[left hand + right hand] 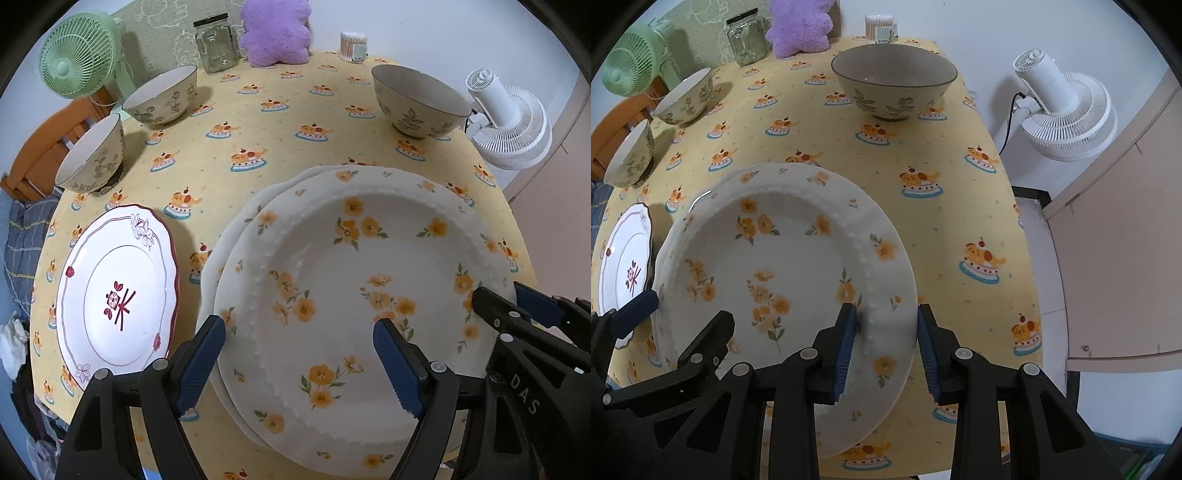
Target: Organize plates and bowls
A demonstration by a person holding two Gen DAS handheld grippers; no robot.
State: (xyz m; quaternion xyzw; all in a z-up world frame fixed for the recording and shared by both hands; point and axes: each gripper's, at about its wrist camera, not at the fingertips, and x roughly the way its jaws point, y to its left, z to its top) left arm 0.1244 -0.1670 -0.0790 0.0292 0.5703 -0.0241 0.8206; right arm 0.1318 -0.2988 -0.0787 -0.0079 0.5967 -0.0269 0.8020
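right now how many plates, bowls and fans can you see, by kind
plates: 3, the yellow-flower plate, a plain white plate under it, and the red-pattern plate
bowls: 3, at and
fans: 2, green fan and white fan
total: 8

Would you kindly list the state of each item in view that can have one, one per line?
Orange-flowered plate: stacked on another white plate, right rim between the right gripper's pads.
Red-patterned plate: flat on the tablecloth, empty.
Three bowls: upright, empty, unstacked.
Glass jar: lid on, looks empty.
Left gripper: open, over the plate's left side.
Right gripper: straddling the rim; contact unclear.
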